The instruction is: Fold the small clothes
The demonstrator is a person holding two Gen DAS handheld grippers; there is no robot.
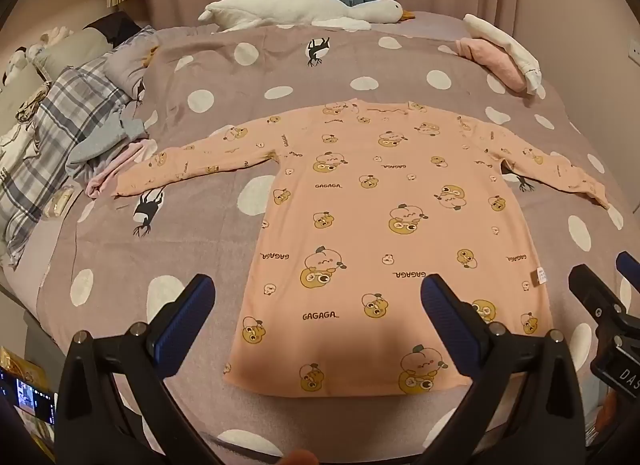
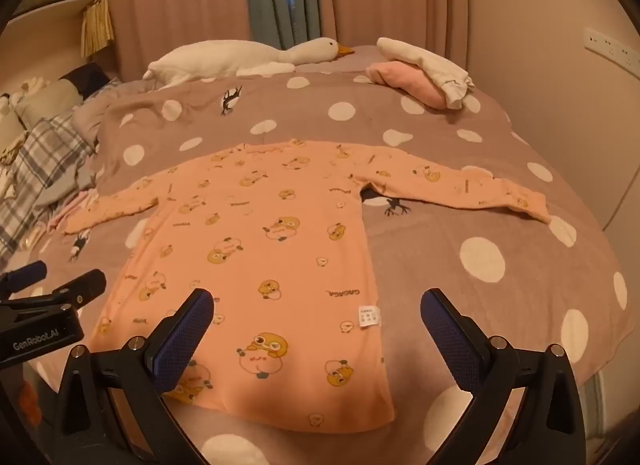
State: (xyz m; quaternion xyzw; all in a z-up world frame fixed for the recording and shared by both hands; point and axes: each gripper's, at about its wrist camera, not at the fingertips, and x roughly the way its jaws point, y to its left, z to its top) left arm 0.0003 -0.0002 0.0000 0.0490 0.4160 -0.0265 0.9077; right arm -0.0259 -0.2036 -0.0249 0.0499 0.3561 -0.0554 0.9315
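Note:
A small peach long-sleeved shirt (image 1: pixel 372 217) with cartoon prints lies flat on the bed, sleeves spread to both sides, hem toward me; it also shows in the right wrist view (image 2: pixel 256 265). My left gripper (image 1: pixel 318 297) is open and empty, hovering above the hem's left part. My right gripper (image 2: pixel 316 313) is open and empty above the hem's right corner, near the white care label (image 2: pixel 369 317). The right gripper also shows at the right edge of the left wrist view (image 1: pixel 608 289), and the left gripper at the left of the right wrist view (image 2: pixel 56 281).
The bed has a mauve blanket with white dots (image 1: pixel 192 225). A white goose plush (image 1: pixel 296 9) lies at the far edge. Folded pink and white clothes (image 1: pixel 500 53) sit far right. A plaid cloth and a heap of garments (image 1: pixel 80 125) lie at the left.

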